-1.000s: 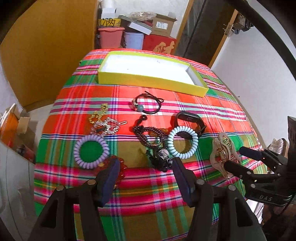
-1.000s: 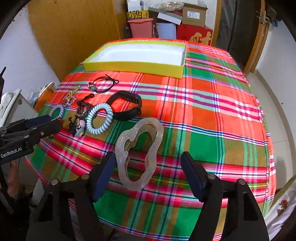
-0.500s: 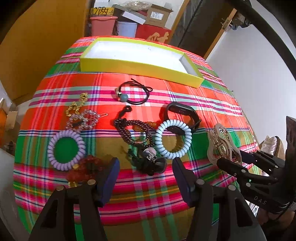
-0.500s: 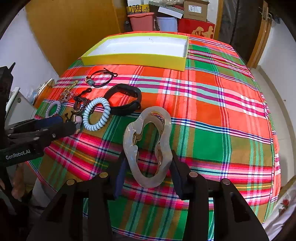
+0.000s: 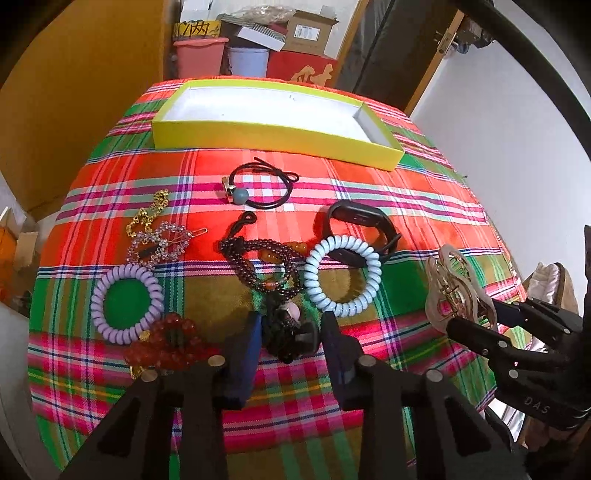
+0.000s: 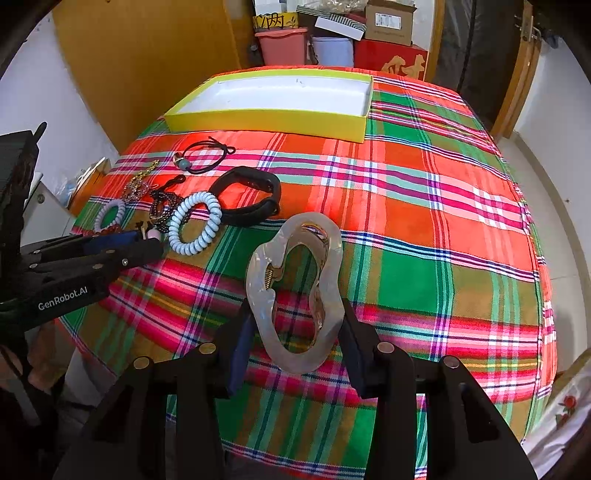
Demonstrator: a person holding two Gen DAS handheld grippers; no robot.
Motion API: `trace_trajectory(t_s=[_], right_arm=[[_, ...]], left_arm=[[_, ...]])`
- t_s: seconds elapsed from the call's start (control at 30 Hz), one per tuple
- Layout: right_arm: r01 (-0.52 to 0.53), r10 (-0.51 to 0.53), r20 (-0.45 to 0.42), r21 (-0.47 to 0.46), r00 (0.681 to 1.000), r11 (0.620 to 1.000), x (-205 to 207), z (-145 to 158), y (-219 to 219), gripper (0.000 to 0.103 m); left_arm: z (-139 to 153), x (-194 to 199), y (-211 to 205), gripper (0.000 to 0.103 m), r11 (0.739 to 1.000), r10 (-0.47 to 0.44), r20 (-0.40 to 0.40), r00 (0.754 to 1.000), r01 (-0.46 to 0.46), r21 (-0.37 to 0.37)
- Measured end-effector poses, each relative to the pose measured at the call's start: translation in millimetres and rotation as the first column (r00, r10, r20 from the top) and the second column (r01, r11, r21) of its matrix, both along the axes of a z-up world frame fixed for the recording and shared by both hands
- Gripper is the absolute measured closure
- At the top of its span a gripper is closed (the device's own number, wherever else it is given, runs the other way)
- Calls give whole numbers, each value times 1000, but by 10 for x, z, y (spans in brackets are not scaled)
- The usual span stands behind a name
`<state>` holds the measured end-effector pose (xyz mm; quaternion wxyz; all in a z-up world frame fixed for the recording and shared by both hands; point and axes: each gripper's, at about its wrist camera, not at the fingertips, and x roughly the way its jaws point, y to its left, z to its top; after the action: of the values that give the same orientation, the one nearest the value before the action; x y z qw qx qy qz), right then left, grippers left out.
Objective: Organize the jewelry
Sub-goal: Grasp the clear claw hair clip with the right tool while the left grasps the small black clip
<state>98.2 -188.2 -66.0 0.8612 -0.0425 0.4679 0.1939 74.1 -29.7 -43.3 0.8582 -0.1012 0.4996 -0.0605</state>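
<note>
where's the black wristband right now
In the left wrist view the black wristband lies mid-table, behind and touching the blue coil tie, in front of the yellow box.

a pink bin (image 5: 199, 55), pale blue bucket (image 5: 247, 61) and cardboard box (image 5: 308, 33) stand behind the table.

— Where are you working?
— You're in a lived-in home: plaid cloth (image 6: 406, 177) over the desk, wooden wardrobe (image 6: 147, 55) behind it.
— Anything else?
— Stacked cardboard boxes (image 6: 388, 20), plastic tubs (image 6: 282, 44) and a door (image 5: 388, 48) in the corner.
</note>
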Motion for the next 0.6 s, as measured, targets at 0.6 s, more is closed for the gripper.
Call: trace_trajectory(t_s=[0.6], right_arm=[[-2,1,74,6,997,1000,-167,232,-17,59]], left_arm=[[299,-257,17,99,1000,-22,87,996,22,7]])
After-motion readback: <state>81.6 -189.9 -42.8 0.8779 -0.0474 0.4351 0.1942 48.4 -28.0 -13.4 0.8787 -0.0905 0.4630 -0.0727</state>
